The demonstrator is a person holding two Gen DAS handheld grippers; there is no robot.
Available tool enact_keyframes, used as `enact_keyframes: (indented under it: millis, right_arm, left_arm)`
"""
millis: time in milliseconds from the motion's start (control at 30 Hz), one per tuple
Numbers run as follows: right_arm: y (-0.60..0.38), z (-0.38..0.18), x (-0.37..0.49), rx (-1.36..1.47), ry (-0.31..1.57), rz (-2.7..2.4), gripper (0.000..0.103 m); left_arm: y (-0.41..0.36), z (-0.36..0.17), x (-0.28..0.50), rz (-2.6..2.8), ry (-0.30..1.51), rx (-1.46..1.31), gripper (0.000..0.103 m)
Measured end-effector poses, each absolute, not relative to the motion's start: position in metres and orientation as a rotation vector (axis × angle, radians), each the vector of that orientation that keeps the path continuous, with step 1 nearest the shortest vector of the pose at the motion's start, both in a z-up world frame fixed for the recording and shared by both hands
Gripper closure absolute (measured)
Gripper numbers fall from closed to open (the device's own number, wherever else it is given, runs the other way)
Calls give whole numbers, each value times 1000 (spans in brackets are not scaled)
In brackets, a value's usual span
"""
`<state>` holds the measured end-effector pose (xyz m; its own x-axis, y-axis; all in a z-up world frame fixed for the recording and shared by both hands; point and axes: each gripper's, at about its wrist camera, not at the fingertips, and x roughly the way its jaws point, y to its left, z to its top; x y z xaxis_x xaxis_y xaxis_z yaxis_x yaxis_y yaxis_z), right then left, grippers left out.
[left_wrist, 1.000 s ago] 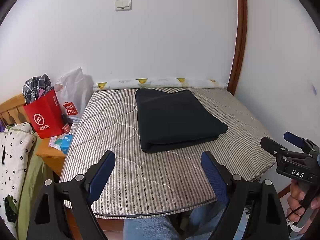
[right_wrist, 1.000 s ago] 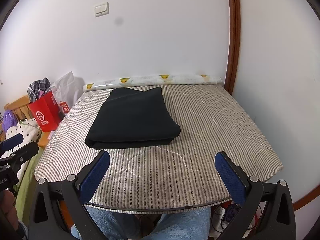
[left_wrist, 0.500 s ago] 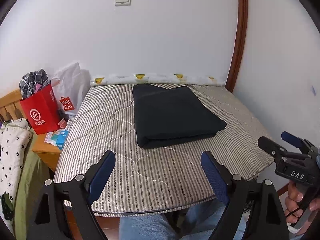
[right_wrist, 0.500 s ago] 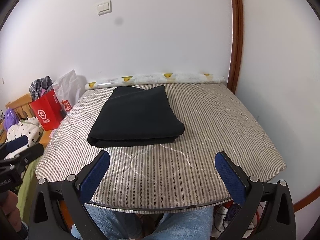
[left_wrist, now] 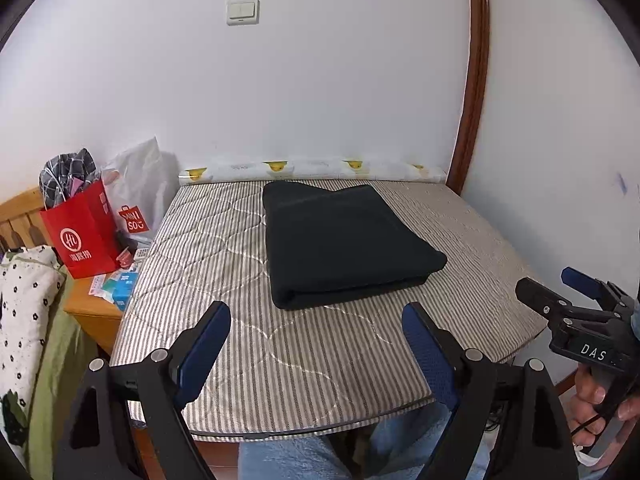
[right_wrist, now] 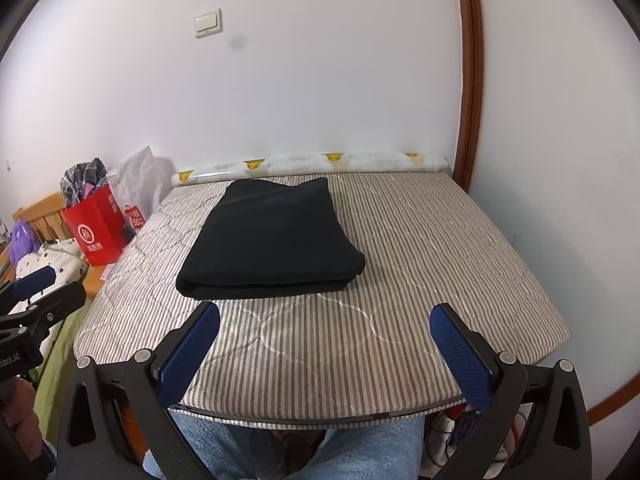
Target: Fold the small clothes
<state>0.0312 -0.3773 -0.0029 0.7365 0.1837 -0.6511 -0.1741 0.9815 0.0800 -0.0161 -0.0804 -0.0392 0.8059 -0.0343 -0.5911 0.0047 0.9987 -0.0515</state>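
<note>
A black garment [left_wrist: 340, 244], folded into a thick rectangle, lies on the striped quilted pad [left_wrist: 304, 360] toward its far side; it also shows in the right wrist view [right_wrist: 272, 240]. My left gripper [left_wrist: 316, 344] is open and empty, held back over the pad's near edge. My right gripper [right_wrist: 324, 348] is open and empty, also near the front edge. In the left wrist view the right gripper [left_wrist: 560, 296] shows at the right edge. In the right wrist view the left gripper [right_wrist: 44, 292] shows at the left edge.
A roll of duck-print paper [left_wrist: 312, 168] lies along the back wall. A red shopping bag [left_wrist: 80, 236], a white bag [left_wrist: 136, 200] and small boxes [left_wrist: 120, 284] sit on a wooden stand at left. A brown door frame [left_wrist: 472, 80] stands at the right. My knees [right_wrist: 300, 452] are under the near edge.
Both grippers have pulled back and risen slightly, so the pad and garment appear lower and farther. The garment has not moved. Both grippers stay open.
</note>
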Motion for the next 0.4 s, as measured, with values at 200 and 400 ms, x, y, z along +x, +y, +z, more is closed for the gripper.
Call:
enact_keyframes:
  millis: [200, 400]
  right_arm:
    - [-377, -5, 32, 5, 724, 184, 0]
    - [-370, -6, 31, -12, 717, 190, 0]
  left_arm:
    - [-84, -44, -13, -40, 638, -48, 16]
    - [-77, -46, -10, -22, 640, -71, 16]
